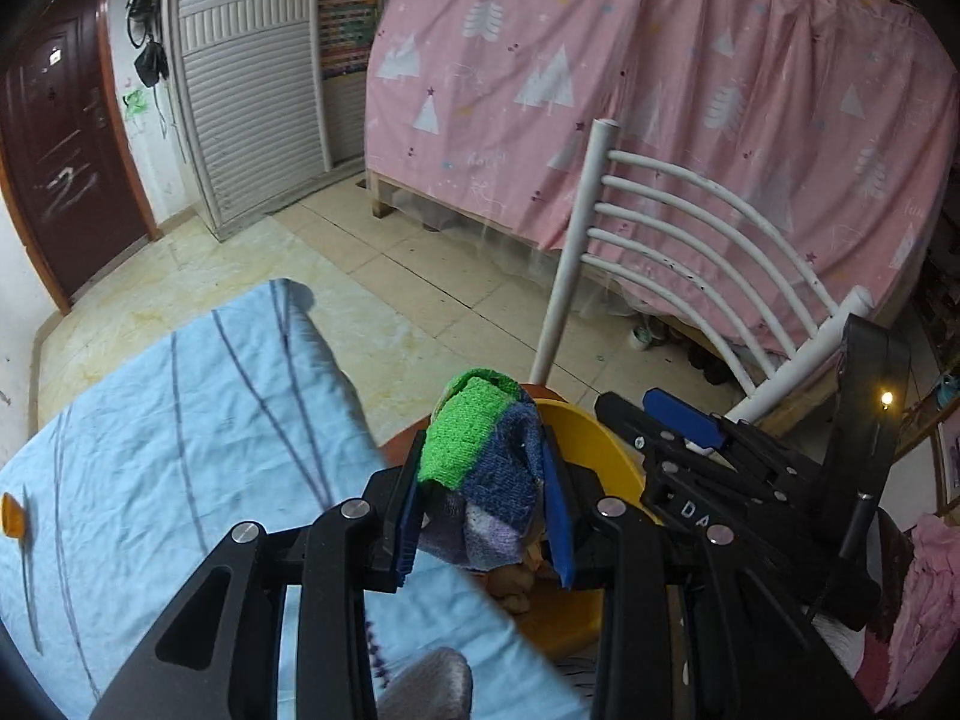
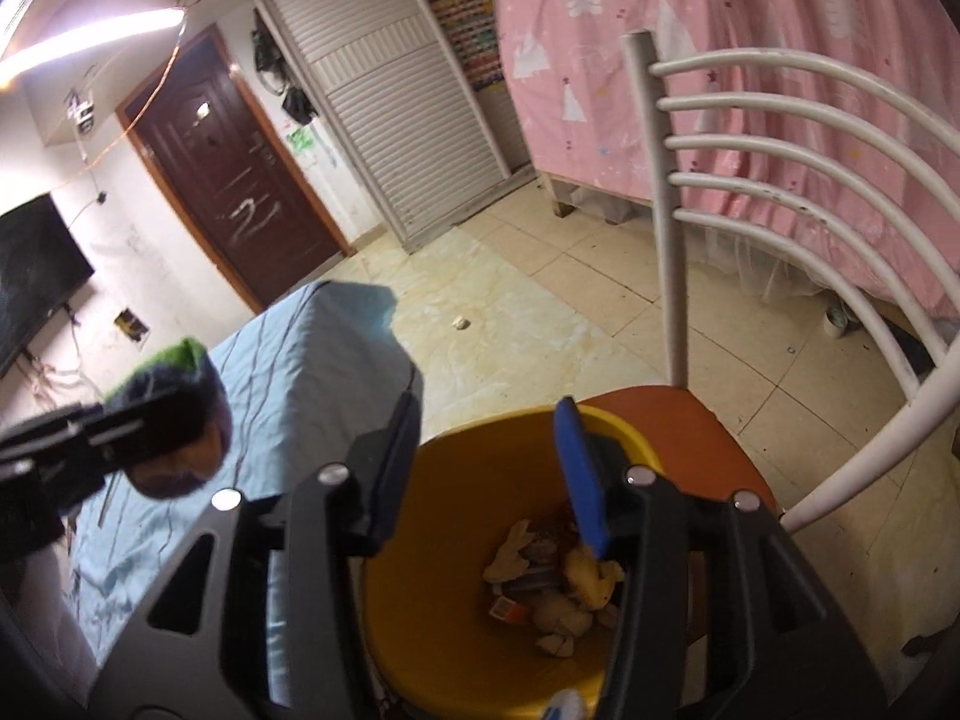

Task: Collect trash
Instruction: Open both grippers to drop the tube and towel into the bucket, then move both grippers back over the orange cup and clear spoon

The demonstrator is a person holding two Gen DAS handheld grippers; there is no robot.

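Left tool point(image 1: 480, 480) clamping green-and-blue knitted cloth point(image 1: 486, 450), hovering at near rim of yellow bin point(image 2: 420, 570) on chair seat. Right tool point(image 2: 486, 474) parted, gripping nothing, above bin mouth. Advice: centring cloth over bin opening before releasing; keeping right tool out of drop path.

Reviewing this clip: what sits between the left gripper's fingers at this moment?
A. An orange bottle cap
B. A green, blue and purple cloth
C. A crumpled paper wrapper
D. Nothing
B: in the left wrist view the left gripper is clamped on a green, blue and purple cloth, held by the yellow bin on the chair.
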